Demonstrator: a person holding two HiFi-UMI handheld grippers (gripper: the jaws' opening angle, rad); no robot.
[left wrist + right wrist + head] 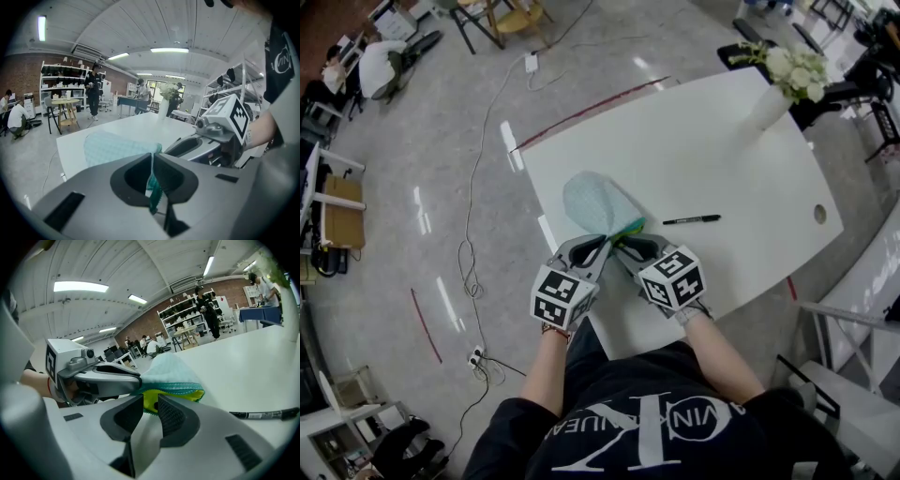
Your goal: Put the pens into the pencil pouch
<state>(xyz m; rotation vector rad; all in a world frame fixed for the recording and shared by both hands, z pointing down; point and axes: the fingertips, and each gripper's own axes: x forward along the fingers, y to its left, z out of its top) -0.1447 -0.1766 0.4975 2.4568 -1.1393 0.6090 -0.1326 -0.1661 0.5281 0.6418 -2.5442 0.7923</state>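
**Setting:** large open-plan workroom, part lab, part office.

**Floor:** polished grey floor (422,169), glossy with reflected lights. A long cable (471,216) trails across it to a power strip (475,356), and a red tape line (426,325) marks the surface.

**Ceiling:** white and panelled, fitted with strip lights (169,49).

**Walls:** red brick wall (18,77) at the far end, fronted by open white shelving (61,79) stocked with dark gear.

**Furniture:** broad white table (694,159) bearing a vase of white flowers (778,89); a small wooden table (65,110) on splayed legs.

**Occupants:** several people at work — a standing person (94,91) near the shelving and a seated person (18,119) bent over at the room's edge.
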